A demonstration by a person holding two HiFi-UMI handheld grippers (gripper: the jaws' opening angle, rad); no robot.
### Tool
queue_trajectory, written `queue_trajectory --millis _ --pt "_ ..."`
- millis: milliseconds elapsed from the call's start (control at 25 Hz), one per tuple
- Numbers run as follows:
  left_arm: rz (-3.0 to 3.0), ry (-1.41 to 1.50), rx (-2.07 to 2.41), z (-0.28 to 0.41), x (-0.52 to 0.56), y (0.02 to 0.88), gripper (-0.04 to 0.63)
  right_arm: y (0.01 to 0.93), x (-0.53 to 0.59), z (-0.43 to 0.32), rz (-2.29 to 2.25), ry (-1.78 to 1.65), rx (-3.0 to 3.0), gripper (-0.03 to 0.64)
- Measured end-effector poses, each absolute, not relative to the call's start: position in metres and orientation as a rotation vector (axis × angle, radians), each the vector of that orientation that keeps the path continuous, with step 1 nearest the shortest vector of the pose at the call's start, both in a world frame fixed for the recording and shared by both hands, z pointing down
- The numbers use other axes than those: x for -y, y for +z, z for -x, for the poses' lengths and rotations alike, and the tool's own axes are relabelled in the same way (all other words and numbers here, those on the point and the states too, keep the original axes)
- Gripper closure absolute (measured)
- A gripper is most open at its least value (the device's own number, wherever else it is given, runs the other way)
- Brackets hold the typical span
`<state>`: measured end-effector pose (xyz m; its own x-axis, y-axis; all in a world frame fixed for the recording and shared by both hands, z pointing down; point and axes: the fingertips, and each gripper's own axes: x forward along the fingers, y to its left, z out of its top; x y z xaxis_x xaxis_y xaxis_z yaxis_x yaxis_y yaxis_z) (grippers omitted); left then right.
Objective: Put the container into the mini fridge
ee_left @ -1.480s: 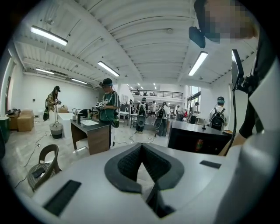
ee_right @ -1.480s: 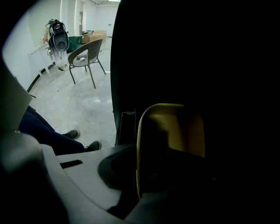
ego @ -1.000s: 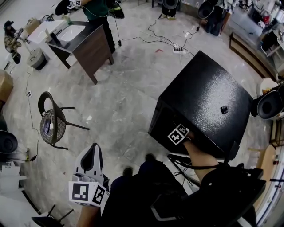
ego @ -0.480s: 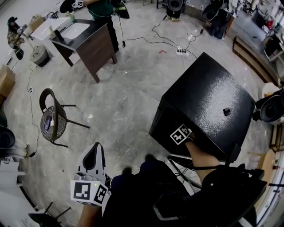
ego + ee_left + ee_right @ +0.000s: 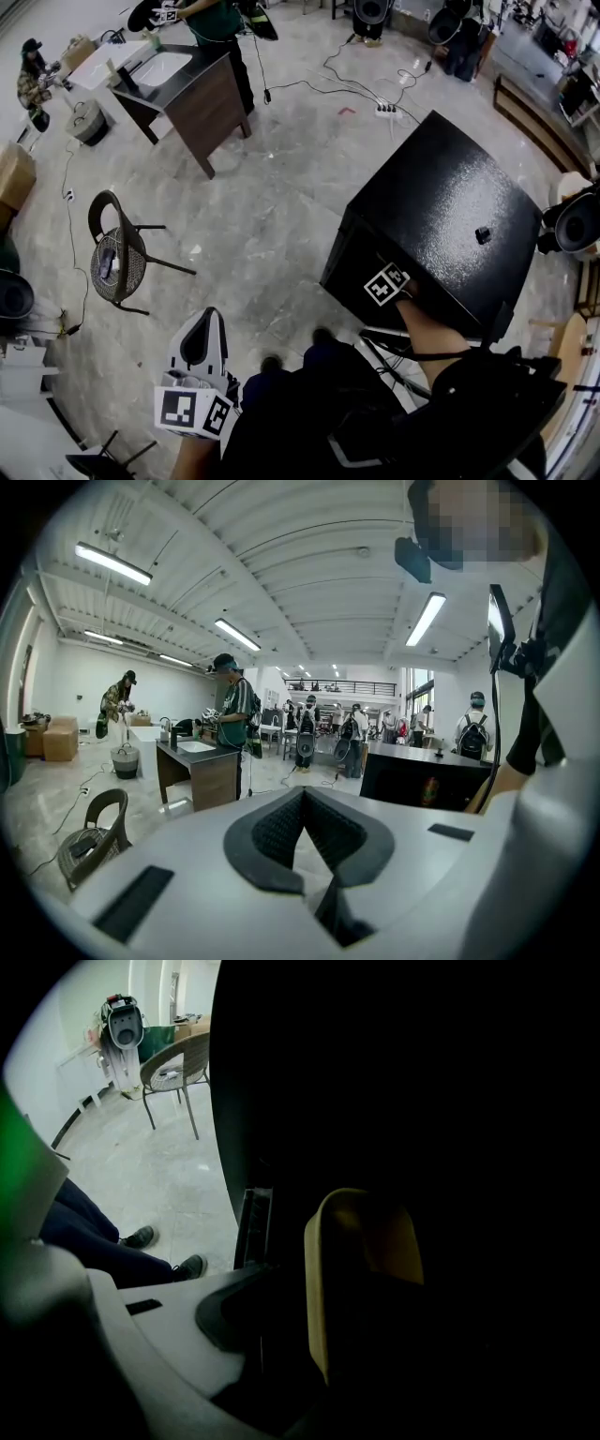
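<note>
Head view shows the fridge with your right gripper at its front edge, reaching inside. Your left gripper hangs closed and empty. The right jaws have just been opening. The yellow container sits between them in the dark interior, seemingly released. Draw straight back without clipping it.

The head view is bright and even, with soft shadows on the floor and speckled glare on the fridge top; lines bow toward the edges. In the left gripper view, strip lights above the jaws light the hall well, while the jaws themselves are out of focus (a black rim rings the frame). The right gripper view is nearly black: ahead of the jaws the container shows dim yellow, and only the floor to their left is bright.
</note>
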<state>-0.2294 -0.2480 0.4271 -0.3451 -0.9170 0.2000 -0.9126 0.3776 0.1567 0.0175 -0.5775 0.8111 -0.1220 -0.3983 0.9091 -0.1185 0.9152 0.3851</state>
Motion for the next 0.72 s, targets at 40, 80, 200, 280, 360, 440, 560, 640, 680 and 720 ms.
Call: queue_trajectory --millis 40,80,200,280,360,440,560,640,680,720 --pt "-1.631 -0.022 2.382 0.23 0.248 0.427 0.586 0.81 0.577 -0.018 -0.402 -0.251 1.688 0.456" --pt "-1.637 -0.02 2.378 0.23 0.248 0.426 0.587 0.809 0.577 -0.019 -0.407 -0.251 1.688 0.445" --pt "-1.663 -0.018 2.367 0.231 0.249 0.424 0.587 0.805 0.572 -0.023 -0.427 -0.24 1.697 0.436" --pt "-1.686 -0.02 2.353 0.23 0.249 0.421 0.586 0.8 0.569 -0.025 -0.449 -0.237 1.704 0.436" --pt "-1.715 -0.016 2.331 0.229 0.247 0.42 0.586 0.794 0.562 -0.027 -0.477 -0.223 1.717 0.436" --pt "-1.74 -0.008 2.308 0.229 0.245 0.42 0.586 0.786 0.552 -0.026 -0.502 -0.205 1.739 0.436" --pt "-1.778 -0.011 2.267 0.233 0.242 0.418 0.587 0.771 0.537 -0.02 -0.554 -0.174 1.783 0.436" --pt "-1.819 -0.013 2.232 0.233 0.241 0.416 0.586 0.76 0.525 -0.017 -0.593 -0.142 1.81 0.436" --pt "-1.841 -0.012 2.213 0.232 0.24 0.416 0.586 0.755 0.519 -0.016 -0.607 -0.131 1.821 0.436" --pt "-1.862 -0.011 2.195 0.23 0.238 0.415 0.586 0.751 0.513 -0.015 -0.619 -0.126 1.831 0.436"
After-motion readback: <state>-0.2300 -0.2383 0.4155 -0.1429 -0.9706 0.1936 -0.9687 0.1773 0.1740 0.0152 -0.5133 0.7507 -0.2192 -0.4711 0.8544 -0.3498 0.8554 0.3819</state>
